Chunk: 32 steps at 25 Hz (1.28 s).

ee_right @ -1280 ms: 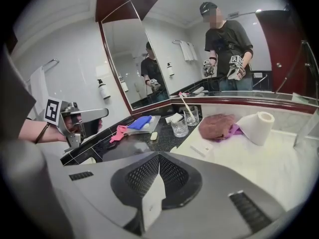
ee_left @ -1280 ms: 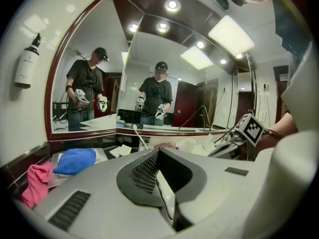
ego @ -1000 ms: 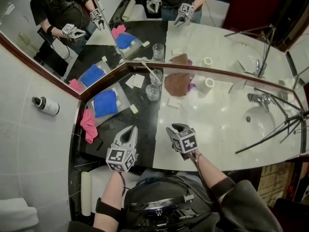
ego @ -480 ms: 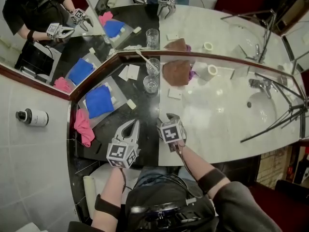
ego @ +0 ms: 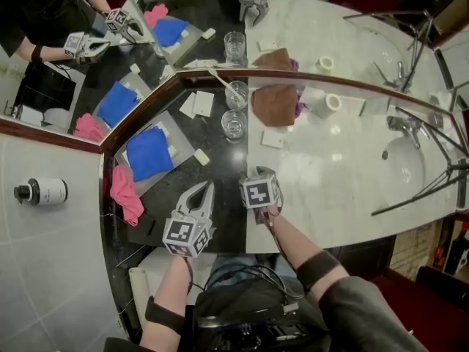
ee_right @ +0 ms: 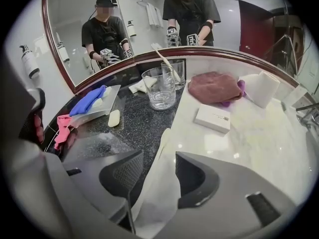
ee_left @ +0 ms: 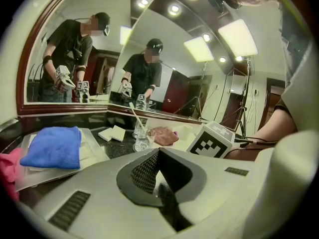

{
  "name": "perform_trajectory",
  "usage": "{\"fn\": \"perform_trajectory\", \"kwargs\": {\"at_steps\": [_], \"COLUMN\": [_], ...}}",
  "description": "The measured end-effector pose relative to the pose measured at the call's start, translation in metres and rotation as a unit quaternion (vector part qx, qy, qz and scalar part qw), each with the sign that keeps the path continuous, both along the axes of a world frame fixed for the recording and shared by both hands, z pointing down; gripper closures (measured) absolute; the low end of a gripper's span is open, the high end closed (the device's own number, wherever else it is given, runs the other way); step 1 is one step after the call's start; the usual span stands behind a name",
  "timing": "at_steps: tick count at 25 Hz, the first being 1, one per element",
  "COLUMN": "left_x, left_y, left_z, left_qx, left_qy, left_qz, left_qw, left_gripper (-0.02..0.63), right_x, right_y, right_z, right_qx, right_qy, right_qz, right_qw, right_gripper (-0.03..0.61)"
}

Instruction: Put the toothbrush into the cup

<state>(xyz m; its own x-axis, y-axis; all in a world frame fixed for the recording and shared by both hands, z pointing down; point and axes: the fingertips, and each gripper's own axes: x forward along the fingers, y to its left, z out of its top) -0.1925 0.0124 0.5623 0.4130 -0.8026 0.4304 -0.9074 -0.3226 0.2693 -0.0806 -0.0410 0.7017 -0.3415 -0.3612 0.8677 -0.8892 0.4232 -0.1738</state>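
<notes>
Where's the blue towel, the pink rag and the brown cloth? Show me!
blue towel (ego: 149,153), head view, the middle of its top.
pink rag (ego: 126,193), head view, its bunched middle.
brown cloth (ego: 272,105), head view, the centre of the heap.

The left gripper (ee_left: 158,156) has its grey, mesh-padded jaws pressed together with nothing between them. Straight beyond the tips stand two clear glass cups (ee_left: 142,143), and a white toothbrush (ee_left: 135,114) leans in the farther one. A crumpled brownish-pink cloth (ee_left: 162,135) lies just right of them. Left of the jaws, a folded blue towel (ee_left: 52,146) rests on a pale tray (ee_left: 94,151). Close on the right sits the right gripper's black-and-white marker cube (ee_left: 212,142).
</notes>
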Motion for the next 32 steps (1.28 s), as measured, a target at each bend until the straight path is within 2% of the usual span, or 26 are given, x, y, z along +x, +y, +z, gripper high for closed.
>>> {"fn": "perform_trajectory", "kwargs": {"at_steps": [7, 10, 13, 15, 16, 26, 32], "left_x": [-0.007, -0.014, -0.020, -0.023, -0.023, -0.019, -0.016], "left_y": [0.000, 0.002, 0.004, 0.004, 0.004, 0.008, 0.008], "left_z": [0.007, 0.008, 0.009, 0.010, 0.010, 0.008, -0.003], "left_qx": [-0.007, -0.010, -0.012, -0.012, -0.011, -0.006, 0.007], "left_qy": [0.001, 0.001, 0.000, 0.001, 0.002, 0.005, 0.000], "left_qz": [-0.007, -0.012, -0.016, -0.020, -0.021, -0.022, -0.038], "left_qw": [0.9999, 0.9999, 0.9998, 0.9997, 0.9997, 0.9997, 0.9992], "left_gripper": [0.611, 0.611, 0.611, 0.611, 0.611, 0.611, 0.611], "right_x": [-0.008, -0.003, -0.001, 0.000, 0.000, 0.000, 0.005], "right_y": [0.007, 0.007, 0.006, 0.005, 0.005, 0.011, -0.007], "right_z": [0.022, 0.028, 0.028, 0.027, 0.027, 0.019, -0.022], "right_qx": [-0.034, -0.037, -0.040, -0.040, -0.039, -0.033, 0.027], "right_qy": [0.024, 0.049, 0.059, 0.062, 0.063, 0.053, 0.027], "right_qz": [-0.012, -0.010, -0.019, -0.021, -0.023, -0.058, -0.088], "right_qw": [0.999, 0.998, 0.997, 0.997, 0.997, 0.996, 0.995], "right_gripper": [0.365, 0.444, 0.468, 0.533, 0.540, 0.543, 0.543]}}
